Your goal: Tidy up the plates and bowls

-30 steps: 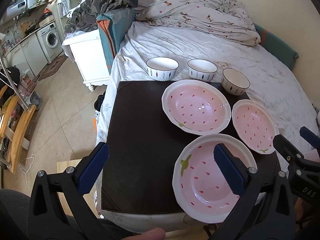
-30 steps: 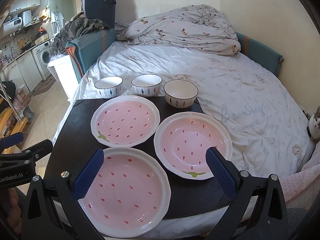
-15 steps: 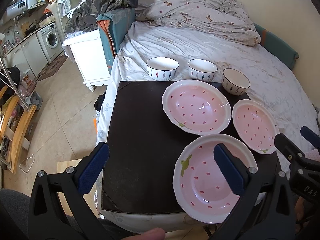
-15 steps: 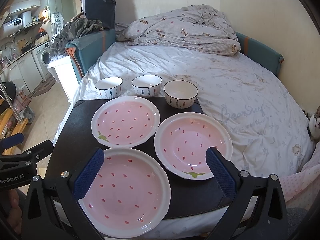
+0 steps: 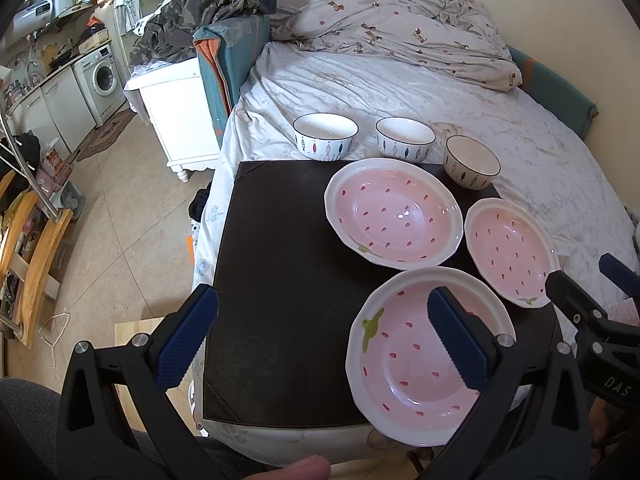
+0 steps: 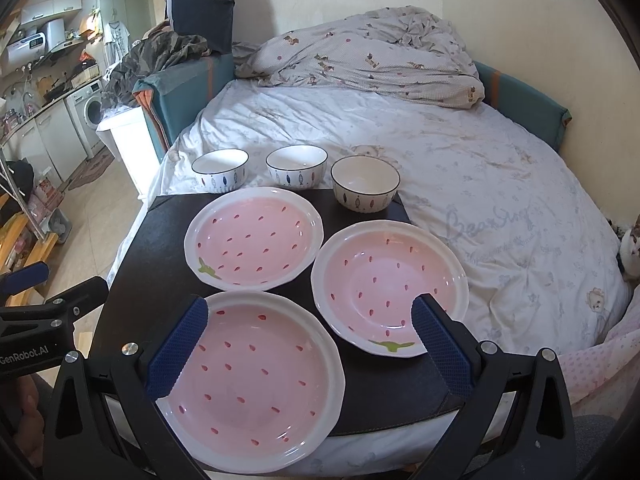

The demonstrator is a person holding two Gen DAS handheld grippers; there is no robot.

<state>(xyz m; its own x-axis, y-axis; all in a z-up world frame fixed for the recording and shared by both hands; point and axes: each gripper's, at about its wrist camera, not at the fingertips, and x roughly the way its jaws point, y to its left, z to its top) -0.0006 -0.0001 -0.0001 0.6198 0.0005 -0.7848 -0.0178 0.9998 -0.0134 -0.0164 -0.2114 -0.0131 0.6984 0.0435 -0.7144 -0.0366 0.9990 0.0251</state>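
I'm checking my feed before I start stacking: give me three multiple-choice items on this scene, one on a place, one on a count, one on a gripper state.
1. Where do the bowls stand?
A. in a row at the far edge of the dark mat
B. stacked on a plate
C. on the floor

2. How many pink plates are out?
A. two
B. three
C. four

3. How is the right gripper?
A. shut on a plate
B. shut on a bowl
C. open, holding nothing

Answers:
1 A: the left bowl, middle bowl and right bowl line the back of the dark mat.
2 B: near plate, far plate, right plate.
3 C: the right gripper has its fingers spread wide above the plates.
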